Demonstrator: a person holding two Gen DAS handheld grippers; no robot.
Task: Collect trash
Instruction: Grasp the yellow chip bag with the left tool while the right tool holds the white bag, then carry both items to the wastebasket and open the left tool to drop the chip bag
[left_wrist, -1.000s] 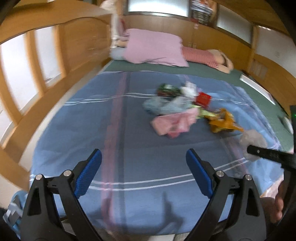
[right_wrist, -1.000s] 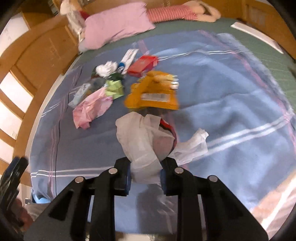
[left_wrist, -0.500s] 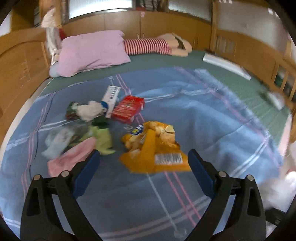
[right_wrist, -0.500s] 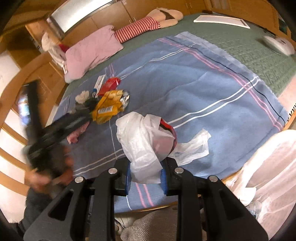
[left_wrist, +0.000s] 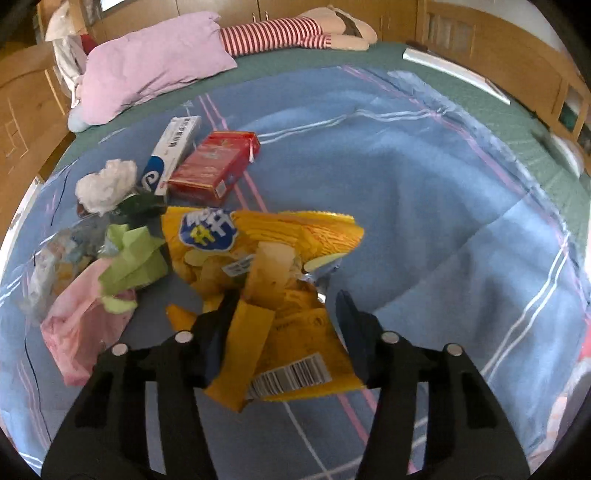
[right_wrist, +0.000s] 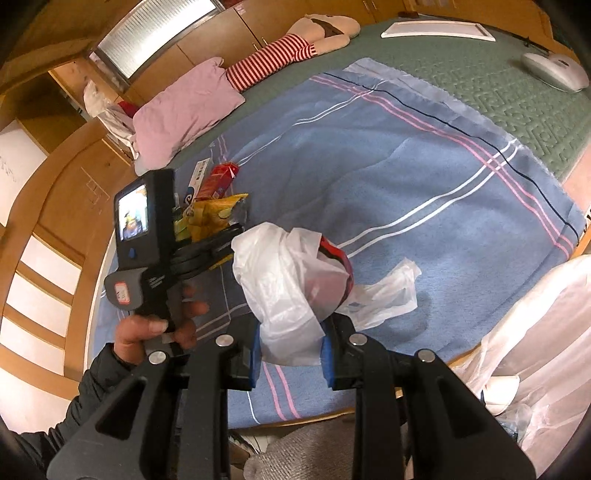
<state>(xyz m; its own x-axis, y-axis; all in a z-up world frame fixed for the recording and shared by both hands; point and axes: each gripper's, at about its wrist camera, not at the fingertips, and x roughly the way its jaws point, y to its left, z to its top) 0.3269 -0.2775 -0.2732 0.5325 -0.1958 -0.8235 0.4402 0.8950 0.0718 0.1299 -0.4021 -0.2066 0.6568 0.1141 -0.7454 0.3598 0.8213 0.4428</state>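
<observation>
A yellow chip bag (left_wrist: 266, 258) lies crumpled on the blue striped blanket (left_wrist: 406, 192). My left gripper (left_wrist: 286, 299) straddles its near end with its jaws closing. The left pad touches a folded flap, while a gap shows at the right pad. Beside the bag lie a red carton (left_wrist: 214, 166), a white and blue box (left_wrist: 173, 147), a white tissue wad (left_wrist: 107, 184), green paper (left_wrist: 133, 258) and a pink bag (left_wrist: 81, 325). My right gripper (right_wrist: 291, 339) is shut on a white plastic bag (right_wrist: 284, 280) with something red inside. A hand holds the left gripper (right_wrist: 221, 236) over the chip bag (right_wrist: 214, 214).
A pink pillow (left_wrist: 155, 70) and a striped plush toy (left_wrist: 280, 33) lie at the head of the bed. Wooden panels (right_wrist: 74, 192) line the left side. A white device (right_wrist: 557, 70) rests on the green mat. Sheer white plastic (right_wrist: 535, 332) hangs past the near bed edge.
My left gripper swung across to the trash pile, sank over the yellow chip bag, and its jaws narrowed around it. My right gripper keeps hold of the white plastic bag.
</observation>
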